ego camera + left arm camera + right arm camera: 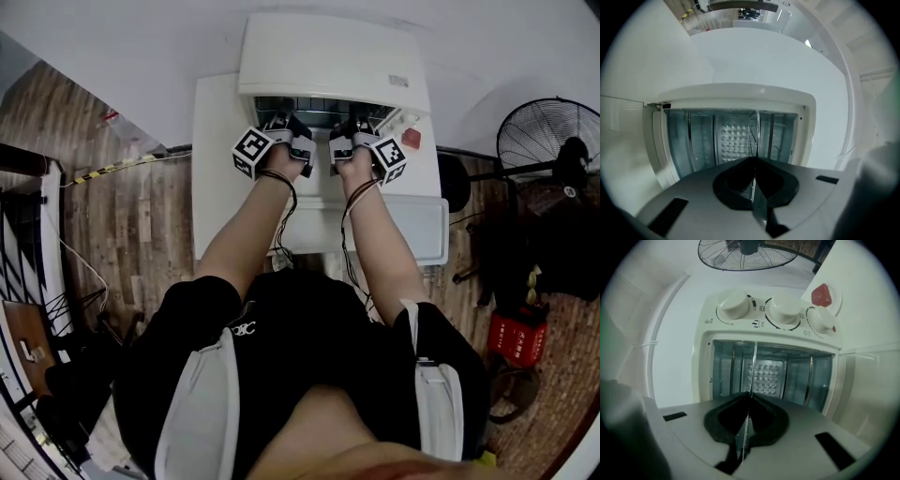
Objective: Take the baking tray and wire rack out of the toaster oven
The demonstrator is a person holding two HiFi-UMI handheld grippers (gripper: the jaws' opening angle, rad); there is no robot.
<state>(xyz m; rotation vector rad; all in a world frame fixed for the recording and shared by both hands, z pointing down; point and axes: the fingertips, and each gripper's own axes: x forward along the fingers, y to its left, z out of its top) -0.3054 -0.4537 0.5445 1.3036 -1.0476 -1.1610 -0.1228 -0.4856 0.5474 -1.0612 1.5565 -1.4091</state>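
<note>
Baking tray (742,437): thin shiny sheet, edge-on; left gripper (753,161), right gripper (750,394) fingers (766,420) clamped on it.

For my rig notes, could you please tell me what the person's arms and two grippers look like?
The left gripper and right gripper are pale grey with black jaw linings, each carrying a cube of black-and-white square markers. A black cable trails along each bare forearm. The person wears a black short-sleeved top with light panels.
</note>
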